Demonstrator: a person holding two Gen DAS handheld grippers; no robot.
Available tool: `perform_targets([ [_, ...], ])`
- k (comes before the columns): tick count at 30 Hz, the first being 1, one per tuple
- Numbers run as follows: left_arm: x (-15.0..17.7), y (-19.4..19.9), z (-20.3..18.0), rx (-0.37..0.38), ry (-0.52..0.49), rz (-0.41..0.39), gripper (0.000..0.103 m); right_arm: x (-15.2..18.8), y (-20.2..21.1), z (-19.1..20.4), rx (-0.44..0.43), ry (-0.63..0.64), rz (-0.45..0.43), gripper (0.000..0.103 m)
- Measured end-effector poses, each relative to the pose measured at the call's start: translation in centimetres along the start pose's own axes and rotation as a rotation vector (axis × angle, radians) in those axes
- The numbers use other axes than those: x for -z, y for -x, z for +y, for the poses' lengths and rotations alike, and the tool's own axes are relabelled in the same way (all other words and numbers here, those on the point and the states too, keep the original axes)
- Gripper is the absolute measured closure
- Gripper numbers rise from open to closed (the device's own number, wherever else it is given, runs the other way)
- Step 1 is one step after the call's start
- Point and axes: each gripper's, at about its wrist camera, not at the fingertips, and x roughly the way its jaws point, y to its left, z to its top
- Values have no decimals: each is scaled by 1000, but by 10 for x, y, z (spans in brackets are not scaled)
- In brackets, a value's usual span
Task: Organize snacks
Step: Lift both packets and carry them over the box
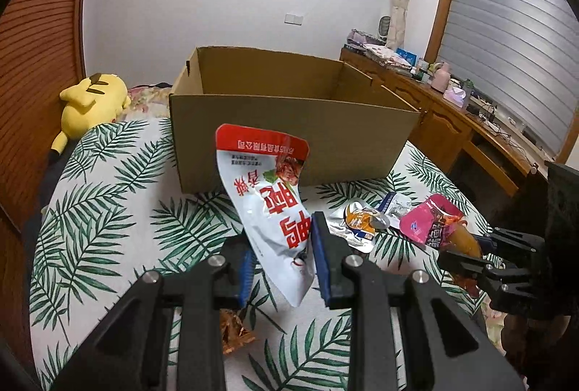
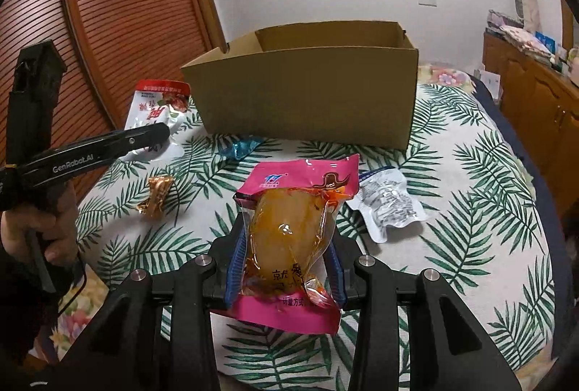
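I have a snack in each hand and nothing that I can see in the cardboard box yet; what shows of its inside is bare, though the floor of it is hidden from both views. My left tongs are pinched nearly closed on the white and red pouch, which hangs clear of the bed in front of the box's near wall. My right tongs are clamped around the pink pouch with the yellow piece inside, also lifted. Left lying on the leaf-print cover: a silver packet, a gold-wrapped sweet and a blue-wrapped sweet near the box. So I judge this early: two in transit, at least three to go.
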Motion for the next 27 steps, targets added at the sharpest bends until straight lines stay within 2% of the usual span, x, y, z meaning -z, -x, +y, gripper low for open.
perform_targets([
  [6,-6,3,-5,9,-11,-16,77,-3,3,-6,4,-4,-12,65],
  [11,-22,6,-11,18,-34,-43,77,-20,11,-10,13,16,-48,65],
  [21,-78,4,-22,18,-101,-110,77,-83,19,-14,23,90,-148,65],
  [27,-112,-11,-15,22,-98,-122,77,-120,8,-18,13,117,-177,64],
])
